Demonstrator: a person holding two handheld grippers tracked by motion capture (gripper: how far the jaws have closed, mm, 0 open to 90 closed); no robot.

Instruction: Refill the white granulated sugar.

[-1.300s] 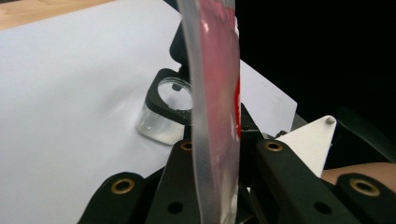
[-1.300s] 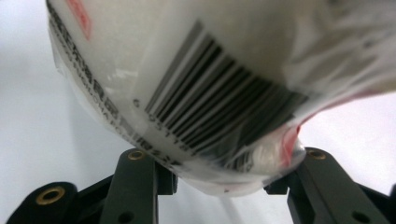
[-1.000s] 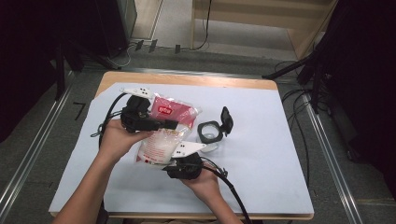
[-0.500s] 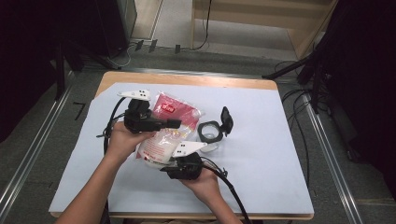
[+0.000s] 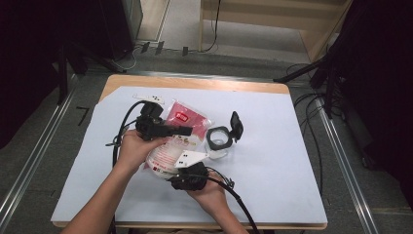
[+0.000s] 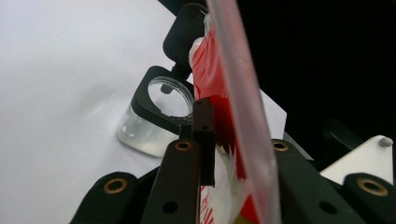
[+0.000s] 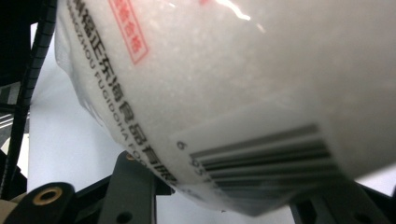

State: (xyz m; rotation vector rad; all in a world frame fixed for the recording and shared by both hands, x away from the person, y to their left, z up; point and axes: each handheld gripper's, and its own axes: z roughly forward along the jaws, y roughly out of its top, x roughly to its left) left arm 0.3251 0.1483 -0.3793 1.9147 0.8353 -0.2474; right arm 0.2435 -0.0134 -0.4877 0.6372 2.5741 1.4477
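A plastic bag of white granules (image 5: 170,146), red at its top and printed with a barcode, is held above the table between both grippers. My left gripper (image 5: 187,130) is shut on the bag's red top edge (image 6: 224,88), its jaws pointing right toward the jar. My right gripper (image 5: 184,165) holds the bag's white bottom (image 7: 233,93), which bulges between its wide-set jaws (image 7: 224,198) and hides their tips. A clear jar (image 5: 219,139) with a black collar stands just right of the bag, its hinged black lid (image 5: 236,126) flipped open. The jar (image 6: 159,116) lies beyond the left jaw.
A white sheet (image 5: 277,161) covers the wooden table, bare to the right of the jar and along the front. Cables trail from both grippers toward the near edge. Dark stands and cables ring the table on the floor.
My left gripper has shifted slightly right and nearer with the bag's top, bringing the bag closer to the jar. The right gripper has stayed under the bag.
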